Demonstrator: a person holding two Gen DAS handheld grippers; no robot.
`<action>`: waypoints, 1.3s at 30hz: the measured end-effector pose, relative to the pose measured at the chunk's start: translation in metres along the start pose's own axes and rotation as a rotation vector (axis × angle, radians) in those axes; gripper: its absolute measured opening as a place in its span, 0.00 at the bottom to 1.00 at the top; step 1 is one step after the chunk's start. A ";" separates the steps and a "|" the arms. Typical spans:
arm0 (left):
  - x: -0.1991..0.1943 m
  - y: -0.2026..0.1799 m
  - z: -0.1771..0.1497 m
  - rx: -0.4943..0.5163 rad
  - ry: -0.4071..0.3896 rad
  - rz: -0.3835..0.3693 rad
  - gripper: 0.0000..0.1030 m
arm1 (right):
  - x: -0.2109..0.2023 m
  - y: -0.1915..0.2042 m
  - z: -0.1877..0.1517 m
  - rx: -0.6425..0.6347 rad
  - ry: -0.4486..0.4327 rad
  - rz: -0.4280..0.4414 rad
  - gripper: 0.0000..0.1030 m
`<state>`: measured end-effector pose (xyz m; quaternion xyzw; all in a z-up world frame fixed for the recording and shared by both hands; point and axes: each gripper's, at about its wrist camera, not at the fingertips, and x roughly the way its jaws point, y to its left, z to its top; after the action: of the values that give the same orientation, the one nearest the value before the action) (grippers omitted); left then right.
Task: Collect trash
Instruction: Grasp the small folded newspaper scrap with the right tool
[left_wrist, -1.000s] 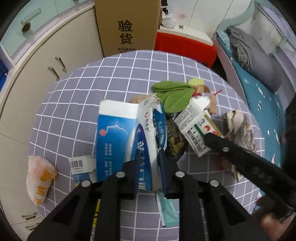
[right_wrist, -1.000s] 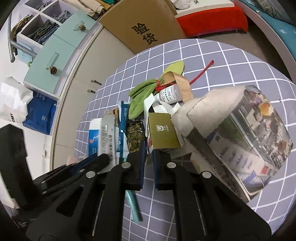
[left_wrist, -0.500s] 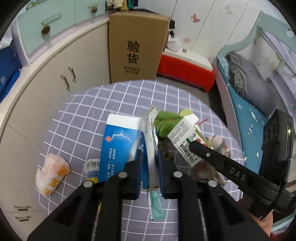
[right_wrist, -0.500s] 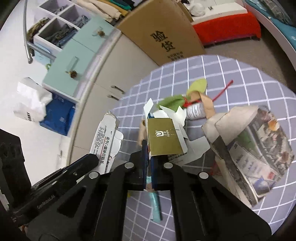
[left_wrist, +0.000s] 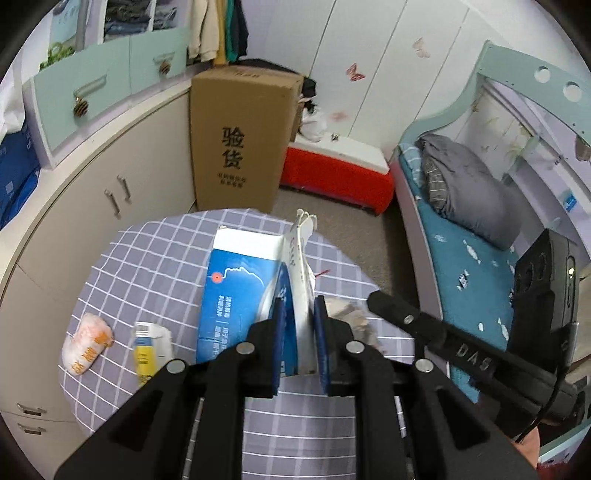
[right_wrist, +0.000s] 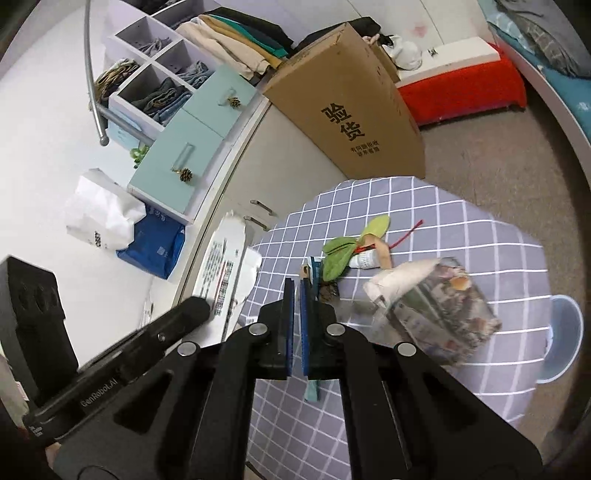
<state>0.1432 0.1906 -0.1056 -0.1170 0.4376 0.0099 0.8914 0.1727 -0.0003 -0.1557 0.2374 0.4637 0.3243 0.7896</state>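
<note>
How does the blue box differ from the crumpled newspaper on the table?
The blue box is pinched upright between the left gripper's fingers; the newspaper lies on the checked table. The box is flat-sided, blue and white; the newspaper is a crumpled, many-coloured wad. Both look like paper trash.

Newspaper bundle (right_wrist: 439, 314) blurred — its print unreadable, blue bin (right_wrist: 565, 339) cut off.

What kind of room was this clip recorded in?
Most likely a bedroom at home. A bed with a grey pillow runs along one side, clothes hang over cupboards, and the trash lies on a small round table with a checked cloth.
</note>
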 end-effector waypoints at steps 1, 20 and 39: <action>-0.002 -0.006 -0.002 0.006 -0.004 0.002 0.14 | -0.002 -0.001 0.000 -0.007 0.003 -0.009 0.03; 0.023 0.043 -0.081 -0.105 0.157 0.086 0.14 | 0.068 -0.035 -0.097 -0.041 0.340 -0.204 0.64; 0.054 0.074 -0.105 -0.023 0.220 0.008 0.14 | 0.100 -0.014 -0.122 -0.039 0.303 -0.280 0.28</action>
<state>0.0861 0.2349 -0.2242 -0.1261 0.5331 0.0057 0.8366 0.1047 0.0725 -0.2789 0.1041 0.5991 0.2524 0.7527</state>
